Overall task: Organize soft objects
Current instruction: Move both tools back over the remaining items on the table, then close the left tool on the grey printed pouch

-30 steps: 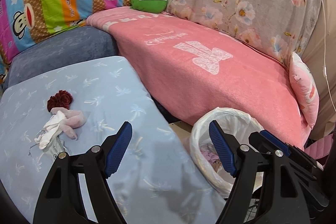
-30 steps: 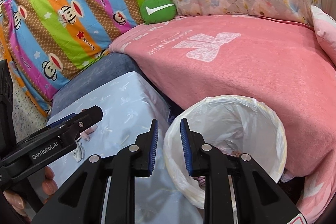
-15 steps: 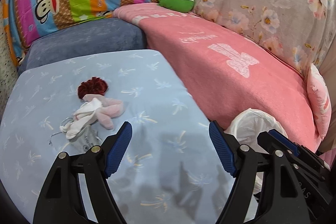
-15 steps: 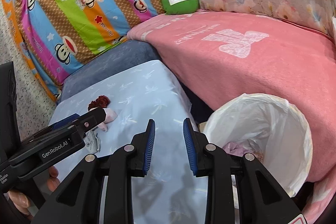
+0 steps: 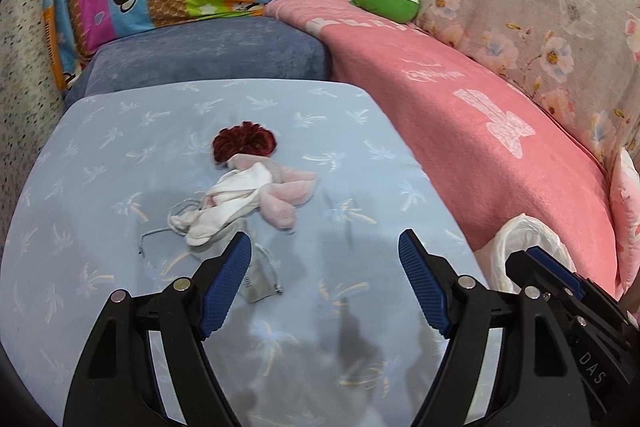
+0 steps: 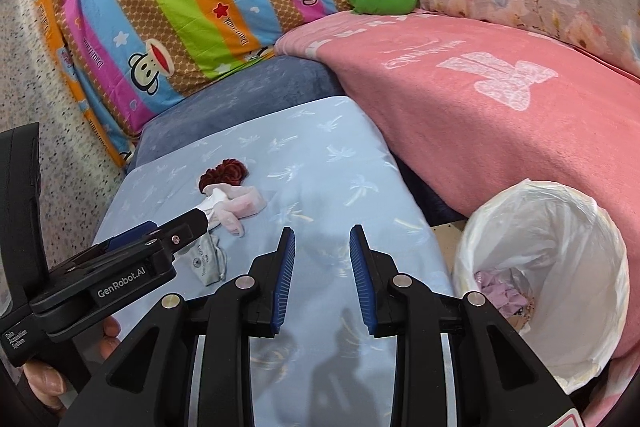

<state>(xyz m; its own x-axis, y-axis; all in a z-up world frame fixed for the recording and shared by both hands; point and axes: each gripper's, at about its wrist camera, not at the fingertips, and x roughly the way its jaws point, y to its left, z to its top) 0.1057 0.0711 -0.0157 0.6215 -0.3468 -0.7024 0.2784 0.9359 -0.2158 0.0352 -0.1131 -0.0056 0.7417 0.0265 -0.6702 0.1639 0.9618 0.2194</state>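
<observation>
Grippers both over the light blue cloth point(image 5: 360, 131) with the palm-tree print, both empty.

Left gripper point(image 5: 324, 283): jaws spread wide, blue ribbed pads well apart, nothing between them, only bare cloth below. Its left fingertip point(image 5: 236, 251) sits just beside the near end of the small pile, over the grey drawstring pouch point(image 5: 256, 283); contact cannot be told from the pictures. In the right wrist view the same gripper enters from the left, with a person's fingers point(image 6: 108, 335) visible under its body.

Right gripper point(image 6: 322, 259): jaws part open with a narrow gap, pads not pressing on anything. Bare cloth shows through the gap. It is apart from the pile and from the bin.

Soft objects, lying together toward the left-middle of the cloth:
- dark red scrunchie point(image 5: 244, 145), at the far end
- pink plush piece point(image 5: 288, 195), touching the scrunchie
- white sock point(image 5: 228, 205), draped across the pink piece
- grey pouch, nearest the grippers, partly under the sock, its cord trailing out to the left

White-lined bin point(image 6: 560, 267) stands off the right edge of the cloth, against the pink blanket point(image 6: 500, 107). Pale purple fabric point(image 6: 500, 291) lies at its bottom.
</observation>
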